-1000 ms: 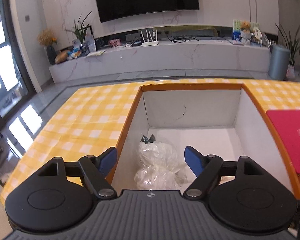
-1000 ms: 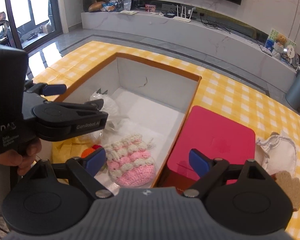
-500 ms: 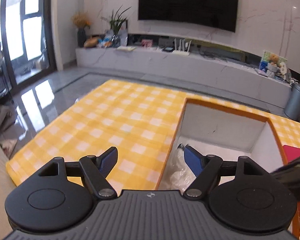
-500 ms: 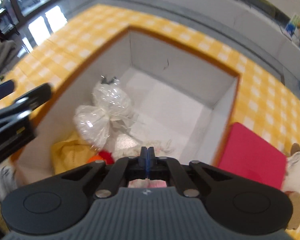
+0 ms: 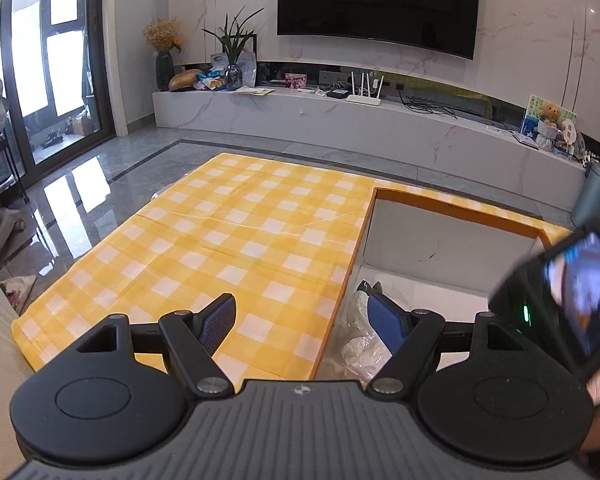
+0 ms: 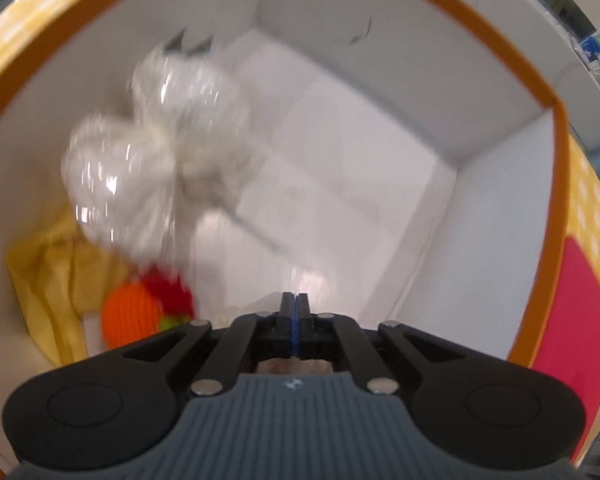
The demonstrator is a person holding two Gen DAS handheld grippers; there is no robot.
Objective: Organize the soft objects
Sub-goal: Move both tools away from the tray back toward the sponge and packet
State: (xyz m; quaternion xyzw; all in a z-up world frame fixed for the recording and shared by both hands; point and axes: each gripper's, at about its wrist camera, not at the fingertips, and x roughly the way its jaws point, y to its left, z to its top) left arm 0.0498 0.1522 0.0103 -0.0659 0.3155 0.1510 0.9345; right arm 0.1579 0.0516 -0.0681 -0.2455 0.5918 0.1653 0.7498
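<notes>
Right gripper [image 6: 296, 314] is pinched fully closed now, pads pressed together, and dipped down inside the white box [image 6: 500, 208]. A second ago it was wide open above the pink crochet thing; now there's just a sliver of something pinkish-tan tucked behind the fingers. I'd guess it has that crochet piece, but I can't really tell from here what's in the grip. Picture's smeared, so it's moving fast.

Around it in the box: the clear plastic bag of white stuff [image 6: 152, 152] on the left side, an orange knitted toy [image 6: 130, 316] with a red bit next to it, and a yellow cloth [image 6: 48, 276] in the near-left corner. Red lid [image 6: 576, 320] sits just outside the right wall.

Left gripper [image 5: 304, 322] is wide open, holding nothing, and has swung off to the left over the yellow checked tablecloth [image 5: 220, 232], out of the way. So looks like the right one's doing the rearranging this round.
</notes>
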